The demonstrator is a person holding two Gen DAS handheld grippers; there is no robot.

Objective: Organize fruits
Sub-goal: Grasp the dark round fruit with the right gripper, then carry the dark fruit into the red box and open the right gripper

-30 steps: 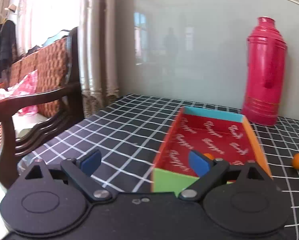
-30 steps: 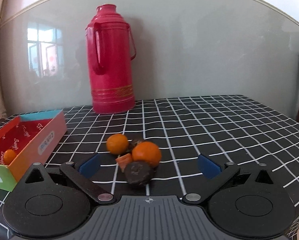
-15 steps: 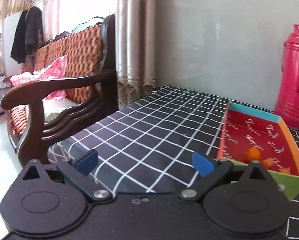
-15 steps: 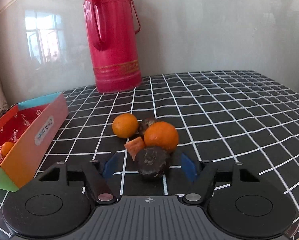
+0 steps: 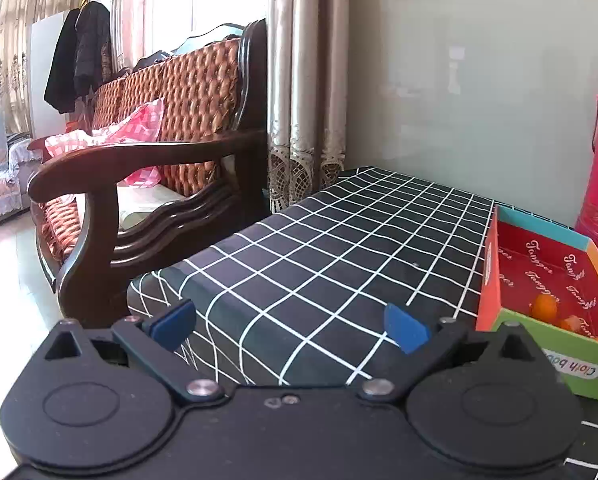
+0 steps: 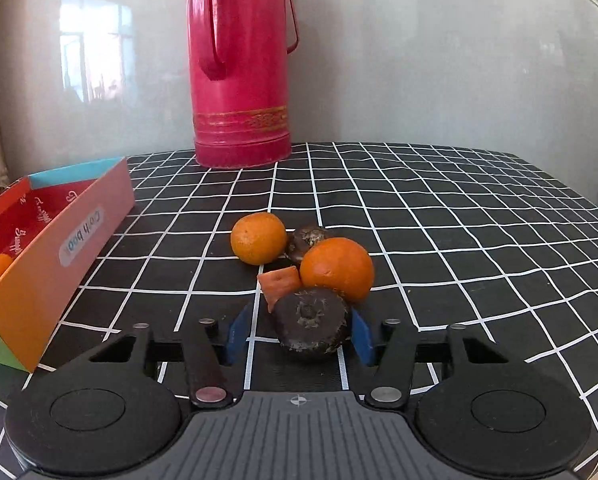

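With a few pieces sitting in the box, the right tool is closing around a dark fruit, not yet clamped, two oranges waiting on the bench; the left tool is hanging released.

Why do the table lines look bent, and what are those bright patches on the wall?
Left wrist view: the fisheye lens bows the checked tablecloth and the curtain; daylight washes out the window area at left. Right wrist view: the glossy wall panel mirrors a window beside the red thermos; grid lines curve near the edges.
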